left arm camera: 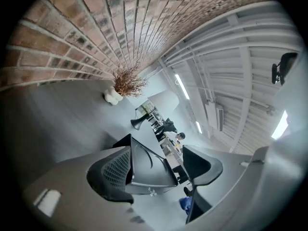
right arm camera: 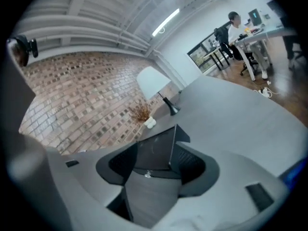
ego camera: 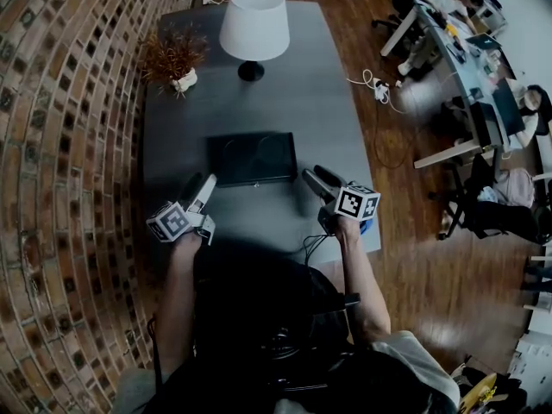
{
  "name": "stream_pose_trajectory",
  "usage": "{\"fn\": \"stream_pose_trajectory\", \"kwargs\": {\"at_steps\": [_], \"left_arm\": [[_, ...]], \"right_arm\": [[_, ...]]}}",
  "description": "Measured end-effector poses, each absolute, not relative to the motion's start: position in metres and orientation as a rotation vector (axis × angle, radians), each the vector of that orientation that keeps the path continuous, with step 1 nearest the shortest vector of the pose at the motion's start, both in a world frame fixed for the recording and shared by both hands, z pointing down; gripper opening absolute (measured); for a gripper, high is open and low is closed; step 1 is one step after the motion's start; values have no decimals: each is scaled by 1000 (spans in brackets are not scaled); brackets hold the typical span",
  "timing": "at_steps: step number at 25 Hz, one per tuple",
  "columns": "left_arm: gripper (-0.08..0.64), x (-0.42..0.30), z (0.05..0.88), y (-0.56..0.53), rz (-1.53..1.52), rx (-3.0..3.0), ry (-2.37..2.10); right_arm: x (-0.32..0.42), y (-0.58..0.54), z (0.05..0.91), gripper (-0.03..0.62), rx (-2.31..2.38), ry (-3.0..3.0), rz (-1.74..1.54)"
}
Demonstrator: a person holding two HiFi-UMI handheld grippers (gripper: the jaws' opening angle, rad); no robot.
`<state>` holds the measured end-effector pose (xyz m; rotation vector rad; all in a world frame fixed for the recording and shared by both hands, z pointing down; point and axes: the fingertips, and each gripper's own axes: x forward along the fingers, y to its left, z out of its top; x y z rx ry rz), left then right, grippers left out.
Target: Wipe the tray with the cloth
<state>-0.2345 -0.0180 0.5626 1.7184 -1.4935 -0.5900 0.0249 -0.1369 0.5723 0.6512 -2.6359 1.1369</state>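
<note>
Tray (ego camera: 252,158): black, shallow and empty, lying flat on the grey worktop (ego camera: 336,110). Every place below is given from it.
Left tool (ego camera: 205,185): at the tray's near left corner. Its jaws stand apart with nothing between the pads, and its own view shows the tray just ahead of the tips.
Right tool (ego camera: 312,177): at the tray's near right corner. Its jaws are also apart and the pads press on nothing, with the tray straight ahead.
Cloth (ego camera: 367,226): only a small blue patch shows, off the tray's near right corner, past the right tool at the worktop's edge. It is probably the cloth, but too little shows to be sure.
Beyond the tray: a white lamp (ego camera: 254,24) stands on the far side and a dried plant (ego camera: 172,57) to the far left, both well apart from it.
Stage: wiping looks not yet begun, since neither tool holds the cloth.
Risk, cloth: it lies at the worktop's edge, so a careless reach could nudge it off onto the floor.
Risk, tray: it lies loose, so a one-sided wipe could push it toward the lamp unless the other tool steadies it.
Risk, grip: a thin pinch of cloth could slip out mid-stroke, and bare jaws would then scrape the tray.
</note>
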Motion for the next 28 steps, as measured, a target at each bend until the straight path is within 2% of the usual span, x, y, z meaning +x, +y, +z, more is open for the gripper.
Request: {"fn": "stream_pose_trajectory", "kwargs": {"at_steps": [3,5,8,28], "left_arm": [[314,-222,556,17,-644,1722,-1467],[310,-213,557,34,-647,1728,-1458],[308,-199,554,43,-644,1734,-1429],[301,-189,499,27,-705,1863,-1396]], "right_arm": [[39,-120,546,250,669,-2712,1178],[44,-109,531,210,681,-2743,1170],[46,-103,520,204,695,-2772,1174],[22,-73,505,198,599,-2746,971]]}}
